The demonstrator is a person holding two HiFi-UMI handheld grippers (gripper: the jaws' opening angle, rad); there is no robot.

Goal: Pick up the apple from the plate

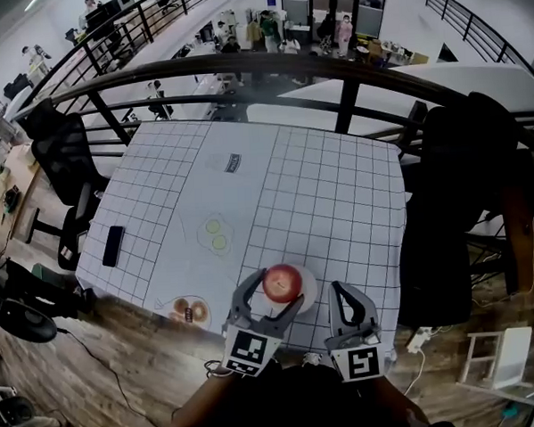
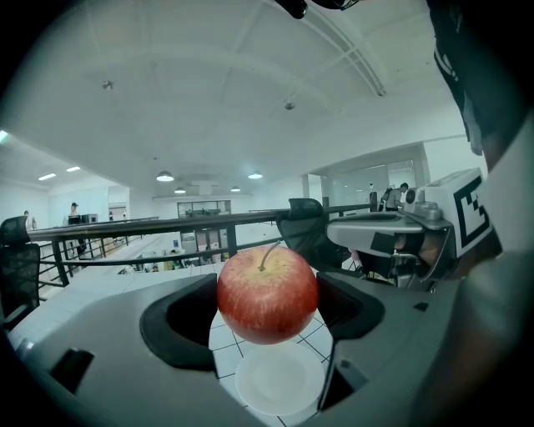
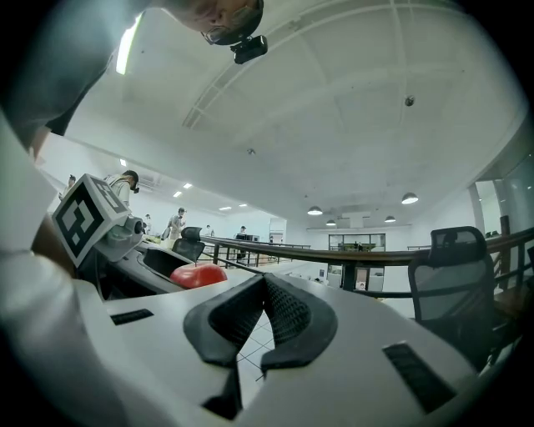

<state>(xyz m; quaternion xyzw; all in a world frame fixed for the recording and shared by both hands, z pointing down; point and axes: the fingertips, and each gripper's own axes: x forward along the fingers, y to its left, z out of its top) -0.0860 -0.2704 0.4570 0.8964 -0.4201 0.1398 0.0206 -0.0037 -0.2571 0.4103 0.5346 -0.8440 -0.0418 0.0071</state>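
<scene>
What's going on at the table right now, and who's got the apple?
A person is working with two hand-held grippers over the gridded table. The left hand-held gripper has its jaws closed on the red apple, held over the white plate and apparently lifted clear of it. The right hand-held gripper sits beside it, jaws together with nothing between them.

Holds apple (image 1: 282,281) between left gripper (image 1: 275,290) jaws, above plate (image 1: 310,294) at table (image 1: 337,195) near edge. Has right gripper (image 1: 340,290) just right of plate, second plate (image 1: 175,304) further left along that edge.
</scene>
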